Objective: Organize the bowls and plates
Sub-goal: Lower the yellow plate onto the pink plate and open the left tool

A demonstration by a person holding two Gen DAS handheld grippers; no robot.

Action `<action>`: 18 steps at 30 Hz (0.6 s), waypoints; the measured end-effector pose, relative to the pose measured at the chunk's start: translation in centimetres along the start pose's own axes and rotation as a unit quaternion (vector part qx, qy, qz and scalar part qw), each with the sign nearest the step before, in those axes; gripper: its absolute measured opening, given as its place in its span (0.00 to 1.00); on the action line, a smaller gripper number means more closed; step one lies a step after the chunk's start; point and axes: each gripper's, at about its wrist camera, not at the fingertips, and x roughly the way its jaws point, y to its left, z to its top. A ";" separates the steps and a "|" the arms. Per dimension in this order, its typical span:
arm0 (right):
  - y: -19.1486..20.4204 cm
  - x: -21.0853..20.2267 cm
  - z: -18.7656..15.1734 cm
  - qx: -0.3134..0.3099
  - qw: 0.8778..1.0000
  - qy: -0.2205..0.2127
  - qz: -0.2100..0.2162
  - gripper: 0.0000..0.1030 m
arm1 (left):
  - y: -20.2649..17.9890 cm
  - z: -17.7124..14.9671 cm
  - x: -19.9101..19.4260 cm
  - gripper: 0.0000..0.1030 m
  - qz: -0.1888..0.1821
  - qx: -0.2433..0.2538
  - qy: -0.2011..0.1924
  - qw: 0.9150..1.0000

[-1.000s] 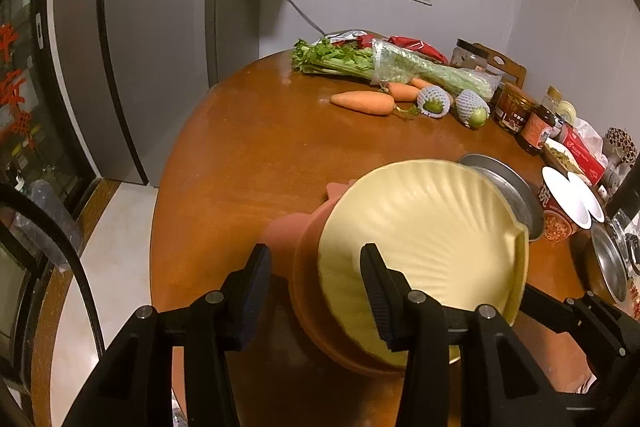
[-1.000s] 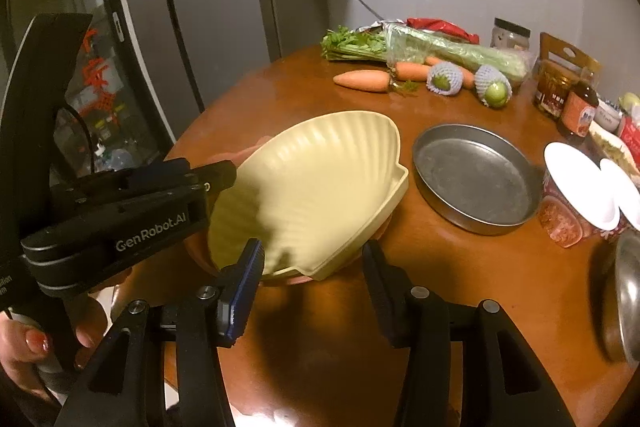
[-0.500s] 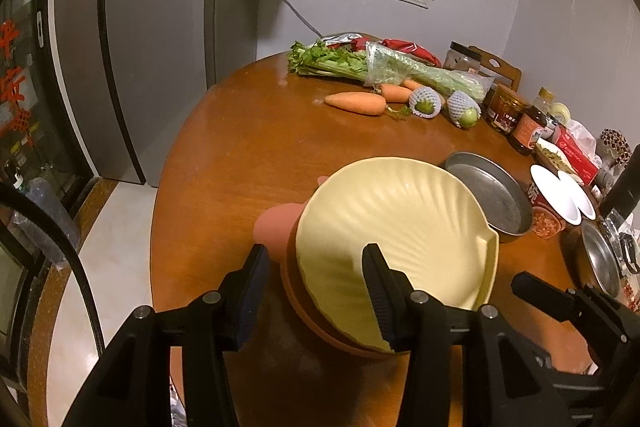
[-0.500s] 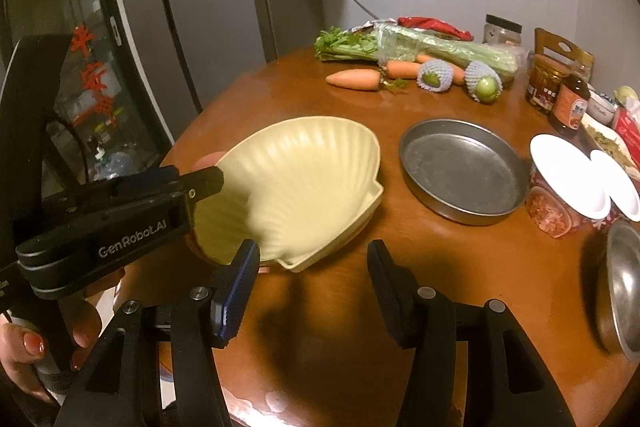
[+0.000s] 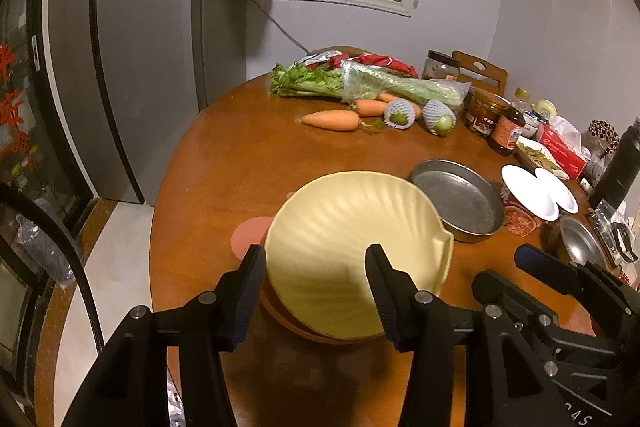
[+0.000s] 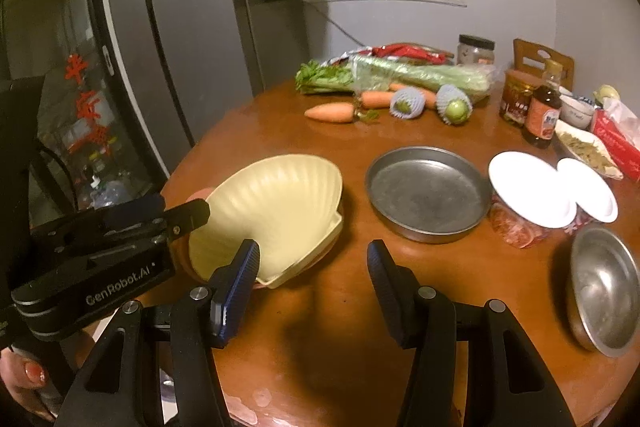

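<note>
L gripper (image 5: 316, 283) w/ jaws spread wide, nothing between them; its fingers frame the near edge of the pale yellow scallop-shell-shaped plastic dish (image 5: 352, 247) without visibly clamping it. The shell dish sits nested on top of a salmon-orange plastic dish (image 5: 250, 233), only the orange rim and a rounded tab showing at the left and near side; the stack rests on the near-left part of the round brown wooden table (image 5: 248, 155). R gripper (image 6: 312, 271) likewise spread wide and empty, hovering above bare wood at the near edge, just right of the shell dish (image 6: 276, 211); L gripper body (image 6: 120, 239) shows in the R wrist view, one tip at the dish's left rim, contact cannot be told. Just right of the stack: round grey metal pan (image 6: 428, 193), empty, apart from the dish. Further right: two white round lids (image 6: 532, 187) on tubs of red stuff, then a shiny steel bowl (image 6: 604, 283) at the near-right edge. Far side: carrots (image 5: 332, 119), bagged celery (image 5: 400, 83), two green fruits in white foam net (image 5: 400, 114), jars and a sauce bottle (image 6: 543, 117). Grey fridge (image 5: 132, 67) behind the table at left.
</note>
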 end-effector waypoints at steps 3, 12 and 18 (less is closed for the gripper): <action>-0.4 -0.9 0.2 0.004 1.000 -0.010 -0.003 0.57 | -0.7 0.1 -0.5 0.50 -0.003 0.004 -0.003 1.000; -2.2 -3.1 0.3 0.022 0.999 -0.030 -0.009 0.57 | -2.4 0.4 -2.0 0.50 -0.007 0.015 -0.015 1.000; -3.4 -4.6 0.3 0.033 0.998 -0.046 -0.007 0.57 | -3.8 0.5 -2.5 0.50 -0.008 0.026 -0.016 1.000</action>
